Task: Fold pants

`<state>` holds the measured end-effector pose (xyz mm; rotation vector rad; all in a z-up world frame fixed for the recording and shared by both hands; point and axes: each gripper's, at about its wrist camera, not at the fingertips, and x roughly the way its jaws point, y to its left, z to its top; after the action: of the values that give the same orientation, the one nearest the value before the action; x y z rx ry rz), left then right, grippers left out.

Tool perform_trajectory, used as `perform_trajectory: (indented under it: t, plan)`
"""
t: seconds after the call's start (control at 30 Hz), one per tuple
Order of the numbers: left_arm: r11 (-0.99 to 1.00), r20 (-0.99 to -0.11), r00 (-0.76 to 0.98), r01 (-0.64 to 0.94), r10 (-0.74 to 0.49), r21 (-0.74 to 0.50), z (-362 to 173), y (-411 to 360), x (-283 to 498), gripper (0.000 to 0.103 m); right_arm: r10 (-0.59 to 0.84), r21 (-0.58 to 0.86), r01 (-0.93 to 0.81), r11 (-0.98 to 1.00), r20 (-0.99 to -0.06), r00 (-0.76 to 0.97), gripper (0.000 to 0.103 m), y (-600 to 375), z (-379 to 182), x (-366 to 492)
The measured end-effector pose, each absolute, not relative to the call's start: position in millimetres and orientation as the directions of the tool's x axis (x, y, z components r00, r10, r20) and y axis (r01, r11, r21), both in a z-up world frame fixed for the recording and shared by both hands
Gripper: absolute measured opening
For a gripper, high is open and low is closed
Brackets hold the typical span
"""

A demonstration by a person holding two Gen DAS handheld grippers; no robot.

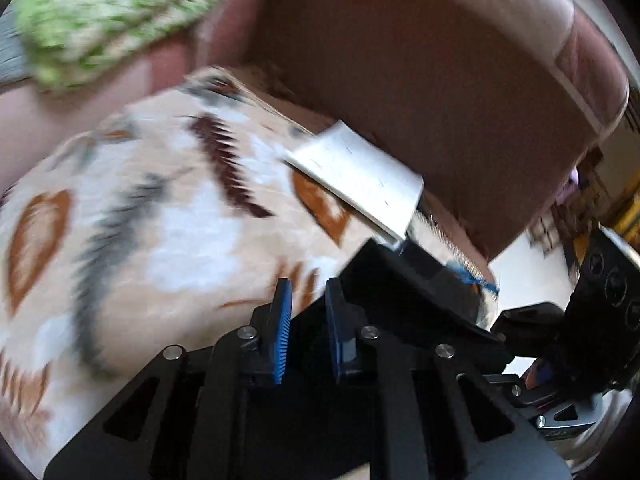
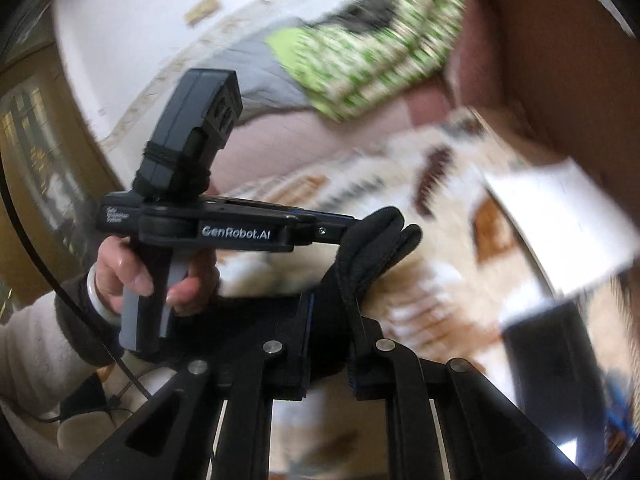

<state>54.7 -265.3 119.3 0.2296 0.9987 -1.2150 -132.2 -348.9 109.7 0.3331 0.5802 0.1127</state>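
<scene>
The black pants [image 2: 372,240] hang bunched between both grippers above a patterned blanket. In the right wrist view my right gripper [image 2: 330,320] is shut on a fold of the black cloth, which rises from between its fingers. My left gripper [image 2: 352,228], held by a hand [image 2: 160,276], comes in from the left and pinches the same bunch at its top. In the left wrist view my left gripper [image 1: 306,292] shows blue pads [image 1: 282,320] close together, with black cloth [image 1: 420,292] running off to the right. Both views are blurred.
A beige blanket [image 1: 160,220] with brown and grey marks covers the seat. A flat white sheet-like thing [image 1: 360,176] lies on it near the brown sofa back [image 1: 440,80]. A green and white cushion [image 1: 100,20] sits at the far end.
</scene>
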Motion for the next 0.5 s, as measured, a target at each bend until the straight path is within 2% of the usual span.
perform_trajectory:
  t: [0.13, 0.3, 0.4, 0.43, 0.47, 0.5]
  plan:
    - [0.508, -0.736, 0.087, 0.778, -0.671, -0.371, 133.4, -186.2, 77.8, 0.016, 0.285, 0.298, -0.145, 0.943, -0.503, 0.816, 0.013, -292.6, 128.5, -116.3]
    - [0.680, -0.772, 0.216, 0.646, -0.598, -0.346, 112.5, -85.3, 90.9, 0.041, 0.393, 0.296, -0.265, 0.918, -0.590, 0.705, 0.013, -213.3, 86.7, -73.3]
    - [0.729, -0.788, 0.198, 0.555, -0.583, -0.399, 92.3, -51.0, 92.7, 0.045, 0.423, 0.342, -0.250, 0.906, -0.687, 0.591, 0.026, -179.0, 37.5, -39.5]
    - [0.738, -0.789, 0.195, 0.534, -0.582, -0.412, 86.6, -45.0, 90.0, 0.047, 0.423, 0.354, -0.234, 0.906, -0.715, 0.557, 0.028, -174.8, 28.4, -35.4]
    - [0.743, -0.791, 0.194, 0.524, -0.581, -0.416, 81.9, -42.7, 85.7, 0.052, 0.432, 0.365, -0.236, 0.901, -0.702, 0.566, 0.028, -175.4, 31.3, -42.2]
    - [0.742, -0.791, 0.197, 0.530, -0.579, -0.411, 78.2, -43.3, 78.6, 0.055, 0.461, 0.388, -0.255, 0.886, -0.673, 0.579, 0.034, -180.4, 39.9, -49.7]
